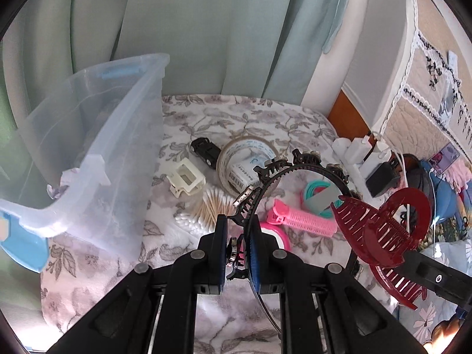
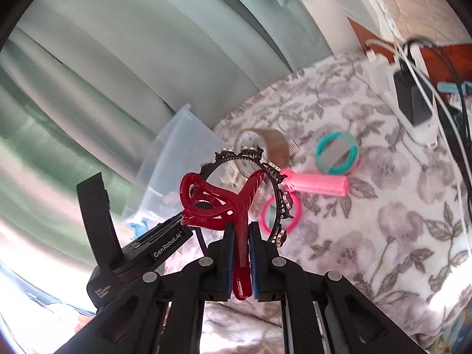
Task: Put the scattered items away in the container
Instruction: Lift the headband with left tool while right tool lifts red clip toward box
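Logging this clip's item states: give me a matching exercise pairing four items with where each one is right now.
Items:
1. black headband
2. red hair claw
3. pink hair roller
4. cotton swabs

Places:
A. lying on the floral blanket beside the teal rings
B. clamped in the right gripper
C. heaped near the clear bin
D. clamped in the left gripper

Pairs: 1-D, 2-B, 3-A, 4-C

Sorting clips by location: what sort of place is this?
Probably a bedroom: a floral blanket with hair accessories scattered on it, pale green curtains behind, and a power strip with chargers alongside.
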Demonstrator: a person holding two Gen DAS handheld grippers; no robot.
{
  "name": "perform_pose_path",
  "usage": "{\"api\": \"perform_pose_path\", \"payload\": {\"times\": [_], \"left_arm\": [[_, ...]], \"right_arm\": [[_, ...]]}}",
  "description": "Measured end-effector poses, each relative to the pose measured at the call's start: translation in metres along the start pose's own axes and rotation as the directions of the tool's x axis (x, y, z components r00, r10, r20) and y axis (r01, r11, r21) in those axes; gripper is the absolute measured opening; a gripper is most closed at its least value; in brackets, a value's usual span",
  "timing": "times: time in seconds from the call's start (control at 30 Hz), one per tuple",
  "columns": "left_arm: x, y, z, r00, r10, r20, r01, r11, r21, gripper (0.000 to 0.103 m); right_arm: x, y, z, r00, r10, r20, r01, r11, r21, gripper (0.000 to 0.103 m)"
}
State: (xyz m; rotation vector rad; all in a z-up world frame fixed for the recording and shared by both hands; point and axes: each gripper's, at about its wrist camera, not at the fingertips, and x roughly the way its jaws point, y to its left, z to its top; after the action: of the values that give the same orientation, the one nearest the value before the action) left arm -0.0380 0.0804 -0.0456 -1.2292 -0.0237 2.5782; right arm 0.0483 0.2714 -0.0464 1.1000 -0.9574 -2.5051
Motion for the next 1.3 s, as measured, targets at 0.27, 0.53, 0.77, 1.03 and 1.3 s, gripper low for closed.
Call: {"api": "perform_pose_path", "payload": {"times": [0.27, 0.53, 0.77, 1.03, 1.3], "left_arm": [[-0.035, 0.016, 0.039, 0.995, -0.010, 0.098, 0.018, 0.997, -0.076, 0.014], [-0.075, 0.046, 0.070, 0.976, 0.035, 0.217, -0.001, 0.988, -0.152, 0.014], [-0.111, 0.073, 0.088, 0.936, 0.072, 0.345, 0.023, 0.965, -0.263, 0.014], [-0.148, 0.096, 0.095, 0.879, 0.150, 0.453, 0.032, 0.929, -0.369, 0.014], [-0.155, 0.120, 0.068, 0.863, 0.195, 0.466, 0.012, 0.914, -0.404, 0.014]], "right_arm": [[-0.030, 0.045, 0.033, 0.992, 0.085, 0.098, -0.077, 0.993, -0.084, 0.010], [-0.055, 0.086, 0.067, 0.953, 0.156, 0.258, -0.128, 0.984, -0.125, 0.010], [-0.066, 0.114, 0.098, 0.922, 0.198, 0.333, -0.158, 0.977, -0.144, 0.010], [-0.072, 0.153, 0.124, 0.886, 0.250, 0.390, -0.185, 0.963, -0.196, 0.010], [-0.045, 0.180, 0.108, 0.895, 0.242, 0.376, -0.163, 0.959, -0.231, 0.010]]}}
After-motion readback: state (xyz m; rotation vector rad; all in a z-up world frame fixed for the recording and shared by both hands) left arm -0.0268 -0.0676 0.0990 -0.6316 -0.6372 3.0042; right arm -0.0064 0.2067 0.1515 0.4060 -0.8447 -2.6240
